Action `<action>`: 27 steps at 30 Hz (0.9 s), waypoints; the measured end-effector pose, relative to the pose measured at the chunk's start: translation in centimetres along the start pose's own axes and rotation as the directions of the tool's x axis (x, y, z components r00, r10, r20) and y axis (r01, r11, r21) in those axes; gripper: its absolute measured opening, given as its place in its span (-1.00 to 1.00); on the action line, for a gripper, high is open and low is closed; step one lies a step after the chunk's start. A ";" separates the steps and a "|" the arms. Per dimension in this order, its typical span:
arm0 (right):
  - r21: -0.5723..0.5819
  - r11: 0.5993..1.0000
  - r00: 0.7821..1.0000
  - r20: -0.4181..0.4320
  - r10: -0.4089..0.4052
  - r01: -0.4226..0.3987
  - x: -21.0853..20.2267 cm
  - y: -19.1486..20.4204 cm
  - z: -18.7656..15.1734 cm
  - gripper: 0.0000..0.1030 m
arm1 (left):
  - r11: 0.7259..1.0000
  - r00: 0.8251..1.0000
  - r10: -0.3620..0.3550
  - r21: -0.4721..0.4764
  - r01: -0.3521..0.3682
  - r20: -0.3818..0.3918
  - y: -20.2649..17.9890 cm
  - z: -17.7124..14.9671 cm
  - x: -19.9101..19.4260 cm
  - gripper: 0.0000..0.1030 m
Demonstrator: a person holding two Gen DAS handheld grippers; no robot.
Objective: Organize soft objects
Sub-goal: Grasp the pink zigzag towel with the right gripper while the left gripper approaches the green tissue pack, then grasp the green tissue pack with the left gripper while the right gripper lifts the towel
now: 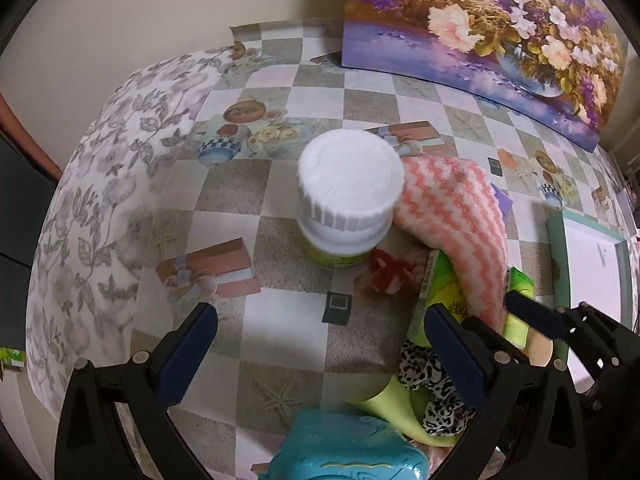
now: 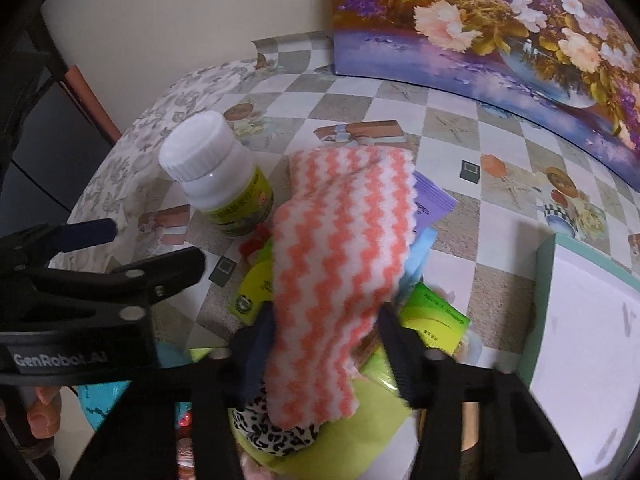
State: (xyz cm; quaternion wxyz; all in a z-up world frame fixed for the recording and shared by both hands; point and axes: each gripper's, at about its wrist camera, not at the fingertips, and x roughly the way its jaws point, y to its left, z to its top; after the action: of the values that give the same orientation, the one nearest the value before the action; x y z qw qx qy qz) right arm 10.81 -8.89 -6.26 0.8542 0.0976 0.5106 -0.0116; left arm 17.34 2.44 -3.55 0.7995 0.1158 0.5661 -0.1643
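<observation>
right wrist view, item one: striped cloth (image 2: 340, 264), coral and white zigzag fleece, draped over a heap of mixed goods and running down between the fingers of the right gripper (image 2: 326, 344). the pads sit against both edges of the cloth and pinch it near its lower end, so this tool is clenched on the cloth; a low grip like that likely lets the whole length be peeled off the pile in one lift.

item two: white tray (image 2: 540, 300), green-rimmed, bare inside, just right of the heap. judged the probable destination for the soft things, being the only container close by.

item three: pill bottle (image 2: 218, 184), white cap, yellow-green label, upright beside the cloth's upper left edge. hard object, so presumably left out of the sorting.

item four: leopard-print fabric (image 2: 276, 436), under the cloth's lower end, resting on a lime green sheet (image 2: 380, 420). another soft piece, not yet dealt with.

item five: packets and papers, green, purple and blue, partly hidden under the cloth; exact count cannot be told.

left wrist view, item six: left gripper (image 1: 320, 344), jaws spread wide over bare checkered tablecloth (image 1: 280, 200), nothing between them. released, hovering beside the pile, plausibly waiting to take the next piece or steady the heap.

item seven: teal plastic case (image 1: 344, 452), at the near edge, below the left tool.
</observation>
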 end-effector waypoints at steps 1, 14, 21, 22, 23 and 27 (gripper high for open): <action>-0.001 1.000 1.000 0.002 0.008 -0.008 0.0 0.1 0.0 -0.33 | 1.000 1.000 -0.002 0.006 0.002 0.004 -0.2 0.0 -0.1 1.00; 0.075 0.996 0.997 0.065 0.038 -0.043 -2.9 -3.0 0.3 -0.77 | 0.999 0.998 -0.043 0.010 0.042 0.039 -2.6 0.5 -1.2 0.88; 0.131 0.991 0.992 0.124 0.022 -0.039 -5.5 -5.6 0.5 -0.77 | 0.998 0.998 -0.063 0.015 0.063 0.019 -4.4 0.5 -0.7 0.79; 0.137 0.990 0.991 0.132 0.024 -0.042 -5.8 -5.8 0.5 -0.77 | 0.998 0.998 -0.065 0.028 0.065 0.008 -5.0 0.5 -0.4 0.77; 0.141 0.989 0.990 0.137 0.024 -0.043 -6.0 -5.9 0.5 -0.77 | 0.997 0.998 -0.062 0.039 0.062 0.001 -5.5 0.5 -0.2 0.77; 0.146 0.988 0.988 0.150 0.025 -0.047 -6.8 -6.2 0.6 -0.77 | 0.997 0.999 -0.041 0.069 0.043 -0.027 -7.2 0.4 0.9 0.75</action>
State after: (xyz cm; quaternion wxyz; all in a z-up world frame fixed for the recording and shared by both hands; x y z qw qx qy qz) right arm 7.31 -15.65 -1.02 0.8800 0.1692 0.4418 -0.0416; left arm 15.14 -4.43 -4.30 0.7841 0.1335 0.5725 -0.1991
